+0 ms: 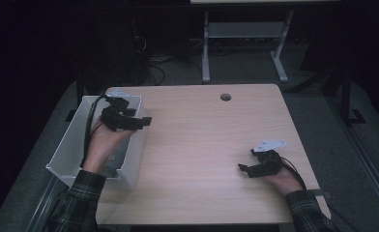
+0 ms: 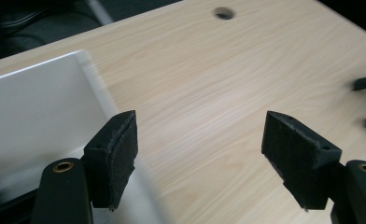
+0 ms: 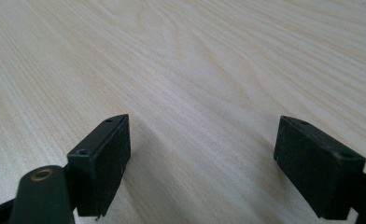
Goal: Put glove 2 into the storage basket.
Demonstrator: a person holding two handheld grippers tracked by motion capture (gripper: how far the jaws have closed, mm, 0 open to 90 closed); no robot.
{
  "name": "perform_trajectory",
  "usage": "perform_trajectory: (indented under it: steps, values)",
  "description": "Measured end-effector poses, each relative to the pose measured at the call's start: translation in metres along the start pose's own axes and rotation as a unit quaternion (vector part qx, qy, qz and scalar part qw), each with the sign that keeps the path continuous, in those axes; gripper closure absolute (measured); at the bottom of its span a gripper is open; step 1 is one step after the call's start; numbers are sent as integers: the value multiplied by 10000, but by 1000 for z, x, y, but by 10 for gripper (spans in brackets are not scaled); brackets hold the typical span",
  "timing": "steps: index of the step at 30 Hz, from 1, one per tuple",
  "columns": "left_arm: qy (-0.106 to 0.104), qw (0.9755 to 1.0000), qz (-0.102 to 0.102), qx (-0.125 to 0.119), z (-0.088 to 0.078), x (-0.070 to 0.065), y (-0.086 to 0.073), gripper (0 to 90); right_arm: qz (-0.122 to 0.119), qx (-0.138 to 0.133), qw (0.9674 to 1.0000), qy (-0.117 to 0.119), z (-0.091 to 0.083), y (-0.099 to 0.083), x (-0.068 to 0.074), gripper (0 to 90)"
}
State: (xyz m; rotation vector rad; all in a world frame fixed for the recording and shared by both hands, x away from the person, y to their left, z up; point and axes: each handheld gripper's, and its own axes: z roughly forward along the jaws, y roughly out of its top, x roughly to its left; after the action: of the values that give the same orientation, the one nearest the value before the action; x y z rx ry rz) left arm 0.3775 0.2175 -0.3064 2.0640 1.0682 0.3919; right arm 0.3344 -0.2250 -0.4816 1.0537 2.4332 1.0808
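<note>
My left gripper point(image 1: 147, 121) hovers over the right wall of a white open box point(image 1: 76, 135) at the table's left edge, and it points right across the table. Its jaws stand wide apart with nothing between them point(image 2: 200, 154). The box's white wall point(image 2: 41, 107) lies under the left jaw in the left gripper view. My right gripper point(image 1: 241, 168) rests low on the wooden table point(image 1: 202, 145) at the right, pointing left. It is open and empty point(image 3: 202, 163), with bare wood between the pads.
A round cable hole point(image 1: 225, 97) sits near the table's far edge, cable hole point(image 2: 224, 13) in the left gripper view too. A dark flat thing lies in the box's bottom point(image 1: 111, 166). A white desk frame point(image 1: 245, 34) stands beyond the table on a dark floor.
</note>
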Motion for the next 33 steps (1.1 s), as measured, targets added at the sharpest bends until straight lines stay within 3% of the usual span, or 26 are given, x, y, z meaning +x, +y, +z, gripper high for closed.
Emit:
perform_trajectory:
  steps: [7, 13, 23, 33]
  values:
    - [-395, 9990, 231, 6, 30, -42, 4, 261, -1, 1, 10000, 6, 0, 0, 0, 182]
    - [-689, 9967, 418, 118, 58, -70, -5, 255, 0, 3, 10000, 11, 0, 0, 0, 179]
    - [-980, 9921, 704, 341, 99, -91, -36, 237, -6, 7, 10000, 13, 0, 0, 0, 177]
    - [-970, 9875, 1014, 711, 131, -103, -66, 223, -7, 10, 10000, 15, 0, 0, 0, 177]
